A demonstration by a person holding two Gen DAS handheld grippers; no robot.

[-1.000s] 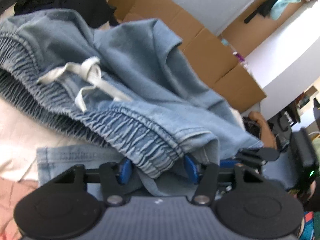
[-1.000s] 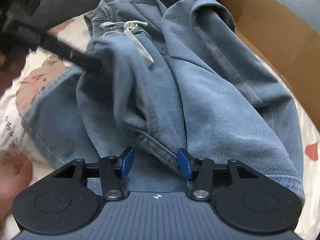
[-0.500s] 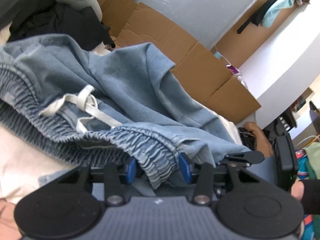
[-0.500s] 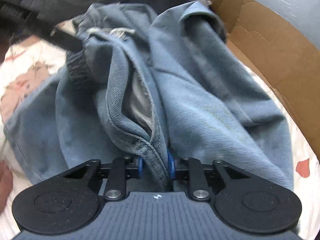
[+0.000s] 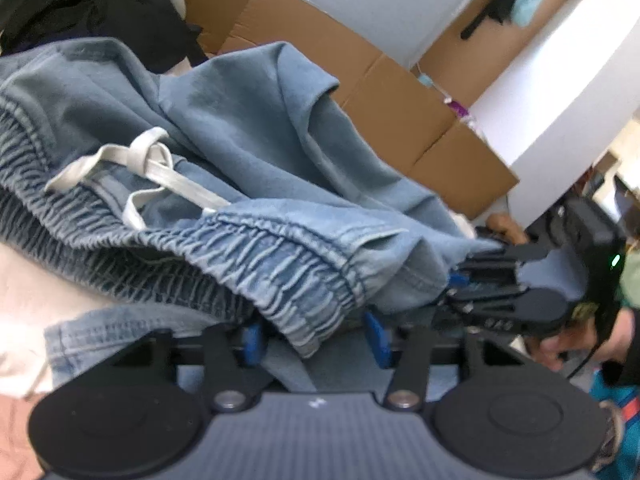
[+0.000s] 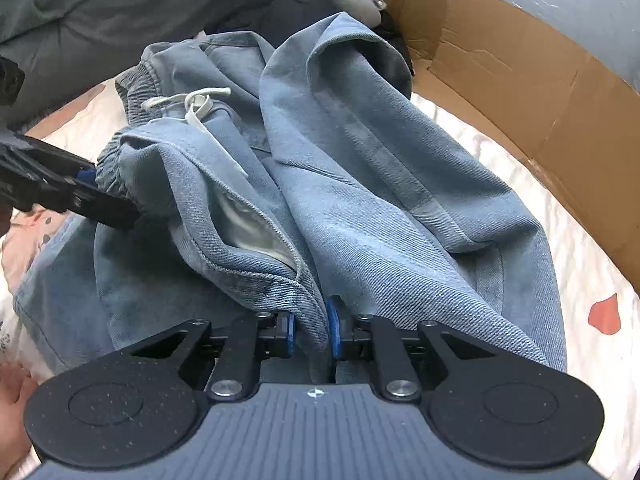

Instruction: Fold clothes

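Note:
Light blue denim trousers (image 5: pixel 260 136) with an elastic waistband and a white drawstring (image 5: pixel 148 160) lie crumpled on a bed. My left gripper (image 5: pixel 314 340) has the gathered waistband (image 5: pixel 304 280) between its blue pads, its jaws still closing on the bunch. In the right wrist view this left gripper (image 6: pixel 100 192) grips the waistband corner at the left. My right gripper (image 6: pixel 312 334) is closing and pinches a stitched denim edge (image 6: pixel 280 280) by the white pocket lining. The right gripper (image 5: pixel 500 280) also shows at the right of the left wrist view, clamped on the fabric.
Flattened cardboard (image 6: pixel 520 80) lines the far and right side. Dark and grey clothes (image 6: pixel 100 12) are piled behind the trousers. A pale printed bed sheet (image 6: pixel 580 280) lies underneath. A person's hand (image 5: pixel 560 344) holds the right gripper. A white block (image 5: pixel 560 80) stands beyond.
The right gripper's jaws have gone from wide apart to pinched on the denim edge. The left jaws have narrowed around the waistband, which now sits higher and more bunched.

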